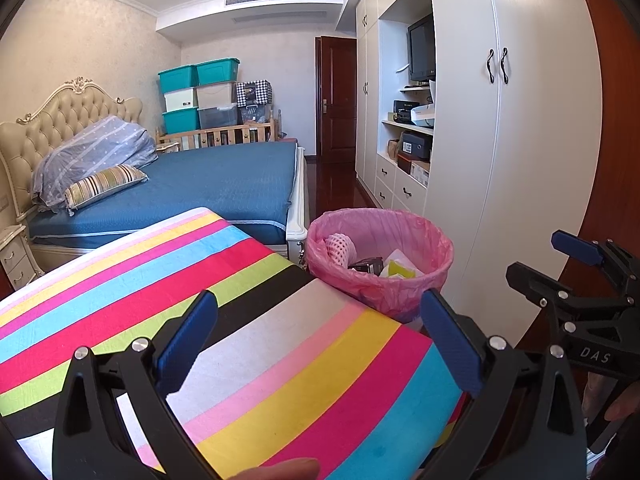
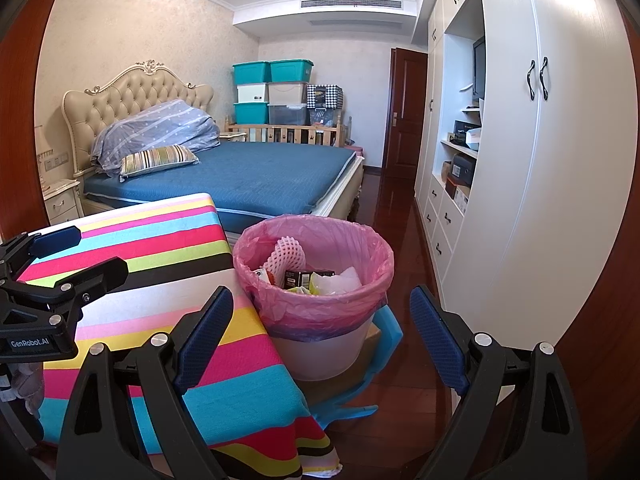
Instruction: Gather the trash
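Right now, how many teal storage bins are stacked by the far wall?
3: two side by side on top, one at bottom left. Others may hide behind.

White letters "DAS" stood on the black body of the right gripper [image 1: 576, 268], seen from the left wrist view. "GenRobot.AI" was printed in white on the black body of the left gripper [image 2: 70, 254], seen from the right wrist view. Print on the dark carton [image 2: 298, 279] in the bin was too small to read.
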Demonstrator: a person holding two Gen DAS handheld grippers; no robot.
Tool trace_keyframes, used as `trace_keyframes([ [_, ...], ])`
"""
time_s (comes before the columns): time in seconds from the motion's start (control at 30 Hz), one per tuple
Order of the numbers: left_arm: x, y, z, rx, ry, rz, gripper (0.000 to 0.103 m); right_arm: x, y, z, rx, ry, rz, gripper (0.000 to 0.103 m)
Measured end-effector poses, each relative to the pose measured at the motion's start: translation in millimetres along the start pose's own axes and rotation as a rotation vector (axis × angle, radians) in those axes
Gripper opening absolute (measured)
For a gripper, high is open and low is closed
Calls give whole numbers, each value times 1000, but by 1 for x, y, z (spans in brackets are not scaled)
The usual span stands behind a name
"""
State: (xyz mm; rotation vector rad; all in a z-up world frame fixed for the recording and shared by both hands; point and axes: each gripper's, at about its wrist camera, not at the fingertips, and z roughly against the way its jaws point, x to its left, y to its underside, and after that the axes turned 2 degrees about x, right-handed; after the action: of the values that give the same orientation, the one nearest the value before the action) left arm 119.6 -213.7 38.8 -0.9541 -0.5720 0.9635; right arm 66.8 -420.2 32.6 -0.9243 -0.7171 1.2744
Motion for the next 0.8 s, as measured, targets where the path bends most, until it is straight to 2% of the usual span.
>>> trace_keyframes([
  [0.8, -1, 4, -4, 17, -5, 6, 98, 0, 0, 0, 1, -1, 1, 85],
])
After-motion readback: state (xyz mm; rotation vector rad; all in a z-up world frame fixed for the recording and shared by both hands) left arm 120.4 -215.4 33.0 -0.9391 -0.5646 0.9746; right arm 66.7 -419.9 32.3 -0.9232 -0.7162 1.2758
